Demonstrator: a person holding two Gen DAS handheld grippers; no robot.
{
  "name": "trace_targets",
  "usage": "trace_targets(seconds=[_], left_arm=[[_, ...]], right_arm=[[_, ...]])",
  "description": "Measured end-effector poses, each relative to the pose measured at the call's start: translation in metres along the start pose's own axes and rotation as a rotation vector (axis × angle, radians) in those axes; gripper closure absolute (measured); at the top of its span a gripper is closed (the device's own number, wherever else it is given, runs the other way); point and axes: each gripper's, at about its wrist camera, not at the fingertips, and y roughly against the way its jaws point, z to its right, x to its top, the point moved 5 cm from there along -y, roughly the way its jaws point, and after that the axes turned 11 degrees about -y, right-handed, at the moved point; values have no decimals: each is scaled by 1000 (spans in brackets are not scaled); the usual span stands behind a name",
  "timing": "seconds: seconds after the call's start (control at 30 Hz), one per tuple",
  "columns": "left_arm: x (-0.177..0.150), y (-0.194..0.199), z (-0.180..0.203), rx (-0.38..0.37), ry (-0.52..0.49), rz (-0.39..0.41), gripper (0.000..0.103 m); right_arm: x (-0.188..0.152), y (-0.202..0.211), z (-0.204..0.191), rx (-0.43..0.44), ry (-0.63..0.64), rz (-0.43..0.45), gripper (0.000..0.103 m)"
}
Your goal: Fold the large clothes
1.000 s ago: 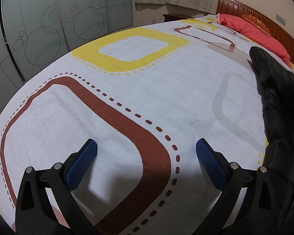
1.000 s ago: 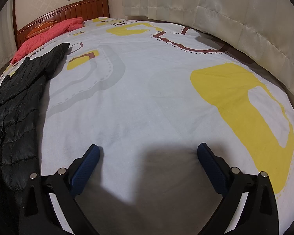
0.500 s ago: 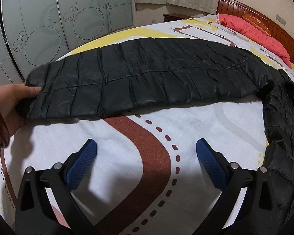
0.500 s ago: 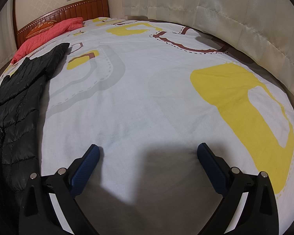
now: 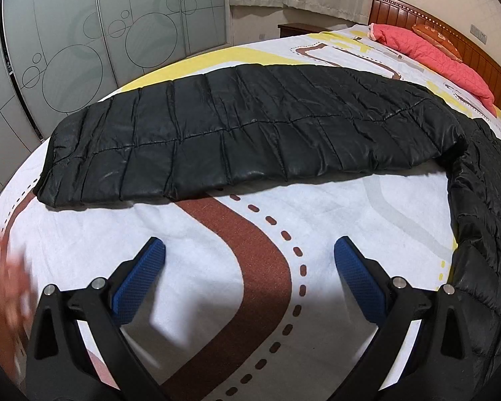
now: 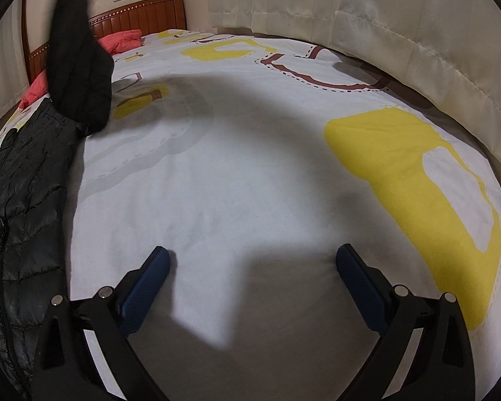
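A black quilted puffer jacket lies on the patterned bed sheet (image 5: 190,240). In the left wrist view its long sleeve (image 5: 243,133) stretches flat across the bed, and its body (image 5: 484,220) runs down the right edge. My left gripper (image 5: 249,264) is open, low over the sheet just short of the sleeve, holding nothing. In the right wrist view the jacket body (image 6: 20,200) lies at the left, and its other sleeve (image 6: 76,67) is lifted up in the air at the top left. My right gripper (image 6: 252,267) is open over bare sheet, empty.
A blurred hand (image 5: 0,287) shows at the left edge of the left wrist view. Red pillows (image 5: 431,50) rest against the wooden headboard (image 5: 451,23). Frosted wardrobe doors (image 5: 83,40) stand beyond the bed's left side, curtains (image 6: 367,26) along the right side.
A hand spread the left sleeve flat across the bed, then let go and pulled back to the left. The right sleeve has been lifted off the sheet. Both grippers stayed still.
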Motion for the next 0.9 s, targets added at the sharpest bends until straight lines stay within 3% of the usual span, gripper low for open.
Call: trace_targets(seconds=[0.9], left_arm=[[1, 0, 1, 0, 3, -1, 2]], right_arm=[[0, -1, 1, 3, -1, 0, 4]])
